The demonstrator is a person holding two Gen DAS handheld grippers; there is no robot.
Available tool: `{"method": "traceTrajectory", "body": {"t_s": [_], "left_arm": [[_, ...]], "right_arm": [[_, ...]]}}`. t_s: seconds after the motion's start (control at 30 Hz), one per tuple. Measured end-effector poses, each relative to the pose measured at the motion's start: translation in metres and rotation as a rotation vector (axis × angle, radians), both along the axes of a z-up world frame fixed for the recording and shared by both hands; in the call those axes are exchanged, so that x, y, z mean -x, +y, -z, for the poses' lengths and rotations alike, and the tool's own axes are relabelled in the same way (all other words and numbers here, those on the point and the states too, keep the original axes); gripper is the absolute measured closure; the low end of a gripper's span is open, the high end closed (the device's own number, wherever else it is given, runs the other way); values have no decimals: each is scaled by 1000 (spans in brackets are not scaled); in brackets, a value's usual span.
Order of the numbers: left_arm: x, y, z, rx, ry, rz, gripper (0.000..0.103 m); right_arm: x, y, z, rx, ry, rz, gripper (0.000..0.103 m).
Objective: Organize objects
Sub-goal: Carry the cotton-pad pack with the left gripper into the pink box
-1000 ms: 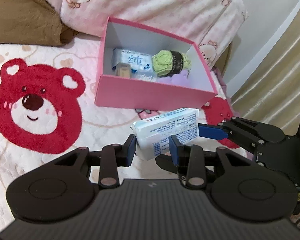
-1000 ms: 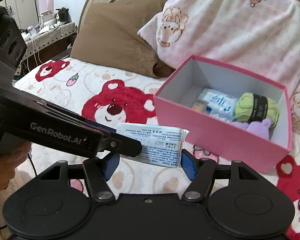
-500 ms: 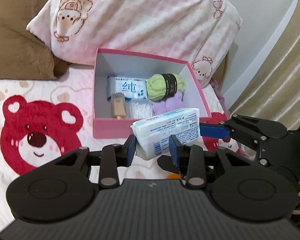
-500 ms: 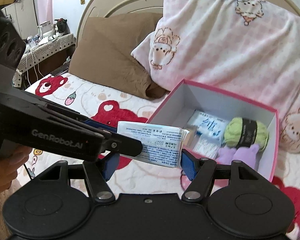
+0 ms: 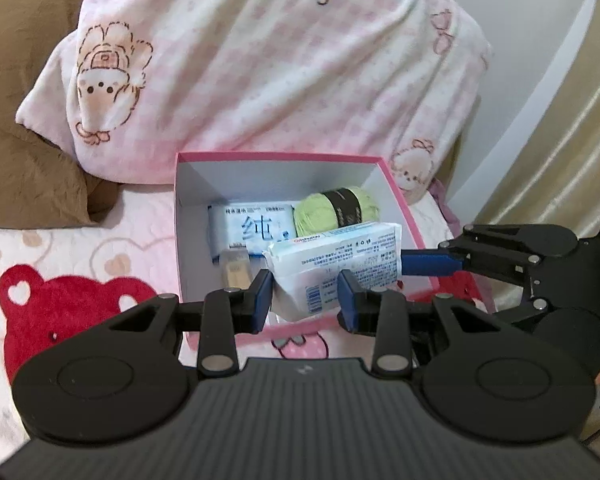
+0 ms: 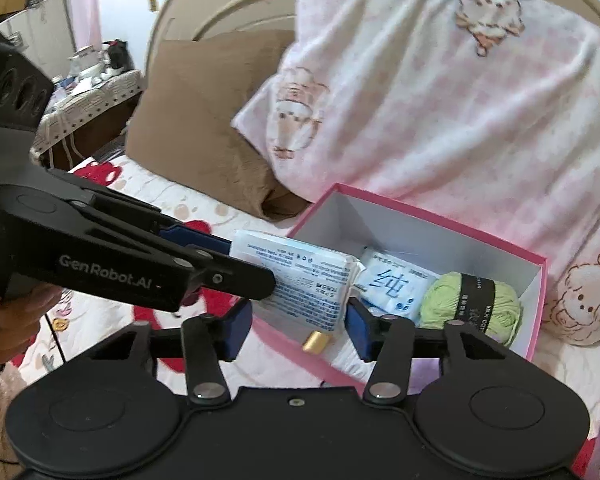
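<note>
Placement step, mid-carry: I read this as bringing a tissue packet [image 5: 340, 256] to the box.

Far left in the left wrist view: red bear bedspread [image 5: 60, 312], nothing loose on the visible part.

Left gripper [image 5: 305, 300]: narrow opening, both blue pads clamped on the near end of the tissue packet, which hangs tilted in the air over the near part of the pink box [image 5: 276, 158], not resting on anything.

Inside the box, left to right: small gold tube [image 5: 234, 268] at the near left, wet-wipes pack [image 5: 252, 228] flat on the floor, green yarn ball [image 5: 336, 212] at the back right. The carried packet hides the near right of the floor.

Right gripper [image 6: 300, 330]: about half open, jaws have just been closing, with the far end of the same packet between them. The left gripper's finger crosses in front of one pad, so I cannot tell whether the pads actually press on the packet or only bracket it.

Next move, my call: lower the packet into the box, then open both claws and lift out. That needs the packet levelled first so it lies flat rather than propped on the yarn or the rim, and both hands must drop together so the wrapper does not twist. The free floor looks tight; it may end up stacked on the wipes.
</note>
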State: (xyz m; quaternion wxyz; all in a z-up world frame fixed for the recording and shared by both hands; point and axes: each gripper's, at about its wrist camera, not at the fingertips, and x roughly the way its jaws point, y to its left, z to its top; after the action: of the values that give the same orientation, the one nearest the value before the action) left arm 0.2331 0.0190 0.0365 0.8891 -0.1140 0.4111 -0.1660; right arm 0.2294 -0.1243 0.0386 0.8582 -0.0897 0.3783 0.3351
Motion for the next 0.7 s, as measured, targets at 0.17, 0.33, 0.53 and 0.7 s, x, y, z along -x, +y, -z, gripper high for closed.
{"method": "traceTrajectory", "body": {"t_s": [0.17, 0.33, 0.53, 0.7], "left_arm": [[-47, -3, 18, 16, 41, -39, 68], [-89, -6, 48, 28, 91, -81, 68], [-124, -8, 85, 18, 159, -105, 68], [-146, -8, 108, 22, 197, -133, 70]], "right_arm": [[-44, 1, 18, 10, 49, 47, 57], [-95, -2, 46, 5, 144, 89, 57], [-132, 3, 83, 16, 247, 124, 57], [-155, 10, 105, 44, 288, 154, 57]]}}
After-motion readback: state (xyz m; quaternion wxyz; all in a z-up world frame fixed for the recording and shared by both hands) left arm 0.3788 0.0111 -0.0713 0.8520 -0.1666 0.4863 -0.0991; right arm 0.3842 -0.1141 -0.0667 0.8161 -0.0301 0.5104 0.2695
